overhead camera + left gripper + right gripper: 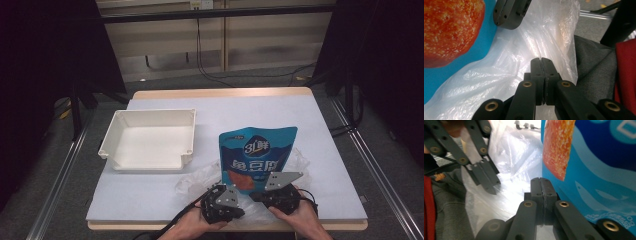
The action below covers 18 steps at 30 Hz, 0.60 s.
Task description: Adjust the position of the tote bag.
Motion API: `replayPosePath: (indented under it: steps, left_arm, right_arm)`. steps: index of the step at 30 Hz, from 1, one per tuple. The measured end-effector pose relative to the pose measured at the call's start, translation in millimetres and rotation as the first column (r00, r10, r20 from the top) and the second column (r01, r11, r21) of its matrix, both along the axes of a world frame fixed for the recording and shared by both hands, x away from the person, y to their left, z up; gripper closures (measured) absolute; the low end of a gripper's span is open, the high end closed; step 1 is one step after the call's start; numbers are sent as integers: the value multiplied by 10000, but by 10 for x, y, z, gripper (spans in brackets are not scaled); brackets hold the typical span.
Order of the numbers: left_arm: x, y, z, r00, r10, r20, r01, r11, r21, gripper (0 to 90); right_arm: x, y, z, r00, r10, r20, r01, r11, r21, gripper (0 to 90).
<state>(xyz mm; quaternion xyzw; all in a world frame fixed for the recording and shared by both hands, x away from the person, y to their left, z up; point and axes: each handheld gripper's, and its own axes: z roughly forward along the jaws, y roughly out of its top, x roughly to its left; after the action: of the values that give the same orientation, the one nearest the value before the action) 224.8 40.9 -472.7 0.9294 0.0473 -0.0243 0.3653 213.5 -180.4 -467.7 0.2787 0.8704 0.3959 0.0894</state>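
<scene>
The pale blue-grey tabletop (300, 125) with its light wooden edge carries everything in front of me. On its left half sits a white, shallow, square plastic tray (107, 137), open side up and well apart from my hands. Right of it, near my edge of the tabletop, stands a blue printed plastic food pouch (260, 145) with white lettering and an orange, crumbed food picture, upright and leaning slightly back. Around its foot spreads a crumpled clear thin plastic bag (197, 181), the pouch rising out of its folds, and that is where my work lies. My left tongs (541, 60) are pressed together on a fold of the clear bag, just beside the pouch's lower left corner; the film bunches up at their tips in the left gripper view. My right tongs (541, 180) are likewise closed tight, pinching the bag's film close against the pouch's blue face, with a sliver of film showing between the black arms in the right gripper view. The two pairs of tongs sit near each other, low at the pouch's base, each in one of my hands at the tabletop's near edge.
</scene>
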Motion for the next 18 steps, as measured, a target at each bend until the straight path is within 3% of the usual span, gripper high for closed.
replayPosePath:
  steps: [2, 4, 6, 7, 9, 10, 14, 16, 18]
  left_arm:
    - [33, 9, 20, 9996, -87, -252, 89, 9999, 52, 880]
    - [73, 32, 24, 9996, 167, -230, -174, 9994, -284, 851]
    - [144, 94, 71, 9964, 845, -63, -846, 9961, -232, 831]
    - [160, 114, 70, 9939, 1087, -191, -1098, 9919, -640, 812]
    - [221, 159, 100, 9903, 1379, -199, -1390, 9874, -758, 820]
    - [256, 181, 99, 9847, 1722, -262, -1738, 9812, -837, 827]
    - [363, 218, 49, 9735, 2257, -370, -2279, 9712, -700, 848]
    - [377, 200, 1, 9744, 2232, -254, -2243, 9727, -599, 840]
    - [374, 187, -21, 9784, 2064, -52, -2064, 9785, -16, 819]
  right_arm:
    - [21, 6, -36, 9999, -141, -16, 141, 9994, -310, 900]
    - [38, -4, -79, 9993, -341, -145, 333, 9981, -519, 900]
    - [36, -14, -98, 9987, -350, -368, 332, 9983, -470, 900]
    - [29, -20, -96, 9988, -345, -343, 326, 9981, -528, 900]
    - [2, -42, -101, 9989, -238, -401, 221, 9988, -434, 900]
    - [-15, -50, -99, 9989, -207, -426, 188, 9989, -440, 900]
    - [-119, -110, -95, 9985, 122, -541, -143, 9991, -389, 900]
    - [-157, -139, -90, 9981, 138, -602, -163, 9990, -416, 900]
    - [-186, -164, -87, 9981, 219, -576, -246, 9987, -457, 900]
